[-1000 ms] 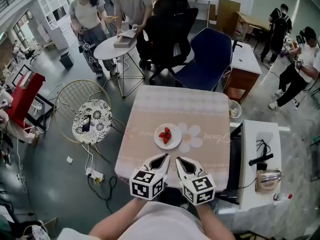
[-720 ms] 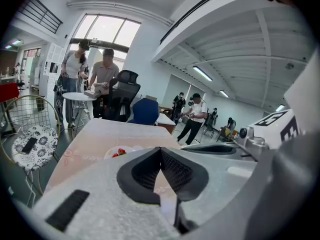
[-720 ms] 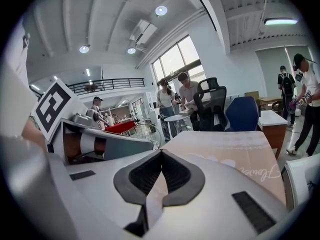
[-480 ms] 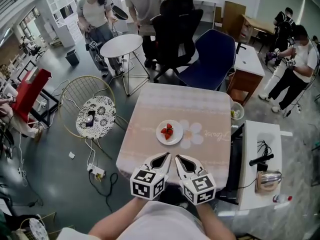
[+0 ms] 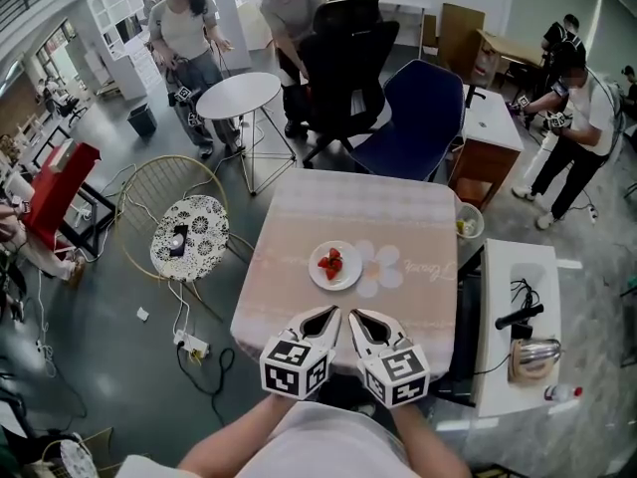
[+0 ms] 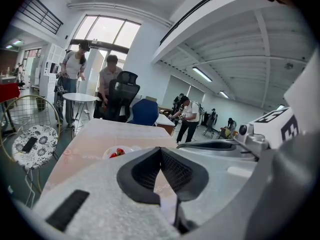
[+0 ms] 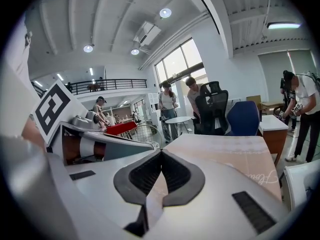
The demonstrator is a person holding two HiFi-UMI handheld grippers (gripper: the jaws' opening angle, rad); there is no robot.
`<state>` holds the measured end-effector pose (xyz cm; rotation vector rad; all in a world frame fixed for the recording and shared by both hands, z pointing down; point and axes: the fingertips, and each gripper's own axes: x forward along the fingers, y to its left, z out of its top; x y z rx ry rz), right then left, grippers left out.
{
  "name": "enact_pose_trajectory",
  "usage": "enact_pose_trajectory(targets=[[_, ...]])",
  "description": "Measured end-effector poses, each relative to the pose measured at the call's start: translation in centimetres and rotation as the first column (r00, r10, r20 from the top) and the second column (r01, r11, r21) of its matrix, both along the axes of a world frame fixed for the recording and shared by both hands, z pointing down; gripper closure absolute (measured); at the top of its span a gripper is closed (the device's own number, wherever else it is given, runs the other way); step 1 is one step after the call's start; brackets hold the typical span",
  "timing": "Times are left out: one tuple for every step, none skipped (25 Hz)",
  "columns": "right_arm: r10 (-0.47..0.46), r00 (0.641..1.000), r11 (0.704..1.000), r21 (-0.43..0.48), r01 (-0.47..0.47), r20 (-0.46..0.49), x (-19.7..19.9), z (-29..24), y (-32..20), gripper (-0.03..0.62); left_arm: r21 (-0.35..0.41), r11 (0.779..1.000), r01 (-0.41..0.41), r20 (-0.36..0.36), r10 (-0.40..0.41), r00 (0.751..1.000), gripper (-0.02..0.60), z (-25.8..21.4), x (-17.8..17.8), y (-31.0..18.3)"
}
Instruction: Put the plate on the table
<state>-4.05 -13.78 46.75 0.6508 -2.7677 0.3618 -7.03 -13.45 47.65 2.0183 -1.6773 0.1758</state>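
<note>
**One faint word, two coded markers**

I can read little from here. Ahead and right of the right claw [image 5: 355, 317], pale cursive lettering [image 5: 423, 266] runs across the pink square tablecloth [image 5: 284, 297]. It looks like "Love", but I can't be sure. The black-and-white square markers [image 5: 295, 365] on that claw's cube and the left claw [image 5: 331, 313]'s carry patterns, no letters.

Open office-like lab hall — swivel chair [image 5: 343, 63], desk [image 5: 490, 127], round white table [image 5: 239, 95], high ceiling with spot lamps [image 7: 165, 13], people [image 5: 582, 108] at several stations.
</note>
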Motion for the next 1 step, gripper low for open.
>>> enact_pose_trajectory(targets=[[0.001,1.000,1.000,0.001,-0.001,0.000,0.02,0.02,-0.03,0.591,0.000,1.000,-0.001,0.001,0.001,1.000,0.575,0.06,0.02,0.01]])
